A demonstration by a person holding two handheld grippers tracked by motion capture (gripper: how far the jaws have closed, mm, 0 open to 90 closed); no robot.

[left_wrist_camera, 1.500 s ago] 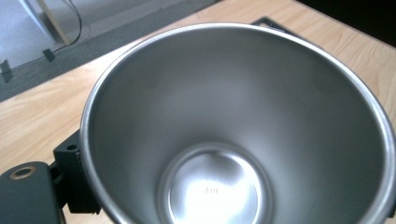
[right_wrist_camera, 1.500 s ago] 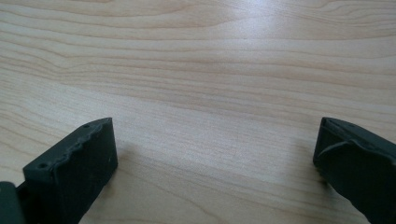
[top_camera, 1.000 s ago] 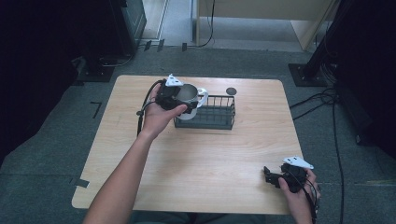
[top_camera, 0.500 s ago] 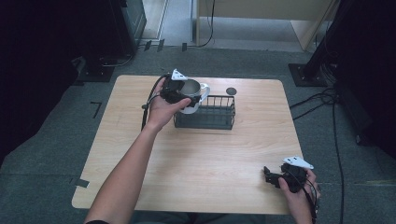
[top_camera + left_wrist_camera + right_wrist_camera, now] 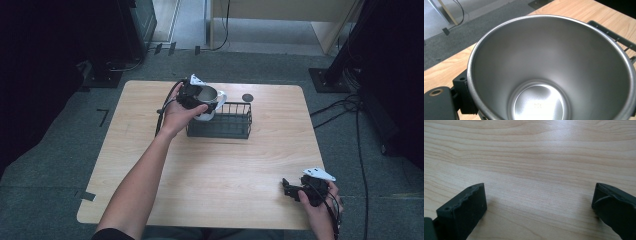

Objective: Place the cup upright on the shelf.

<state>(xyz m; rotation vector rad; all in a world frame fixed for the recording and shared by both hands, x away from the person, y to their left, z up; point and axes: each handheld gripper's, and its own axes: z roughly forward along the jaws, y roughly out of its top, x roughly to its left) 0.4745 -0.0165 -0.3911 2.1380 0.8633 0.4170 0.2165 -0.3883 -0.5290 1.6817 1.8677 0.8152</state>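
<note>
The left gripper [image 5: 197, 100] was clamped on the rim of a steel cup [image 5: 551, 72], one black jaw showing outside the wall at the lower left of the left gripper view. The cup's bowl was bare inside, nothing in it but a faint stamp on the bottom. From above, the cup [image 5: 209, 96] was held over the left end of a dark wire basket [image 5: 235, 131], white on its outer wall and tilted a little toward the hand. The basket appeared to hold nothing else, though the gripper and hand hid its near left corner. A small dark disc [image 5: 247, 97] lay on the table [image 5: 150, 150] just behind the basket.

The right gripper [image 5: 295, 189] rested low at the near right corner of the table, well apart from the basket, with its jaws wide apart over bare wood.

My judgement was that the step in hand was setting the cup into the basket. The next move called for lowering it between the wires, keeping it clear of the rim, and letting go only once it was seated
</note>
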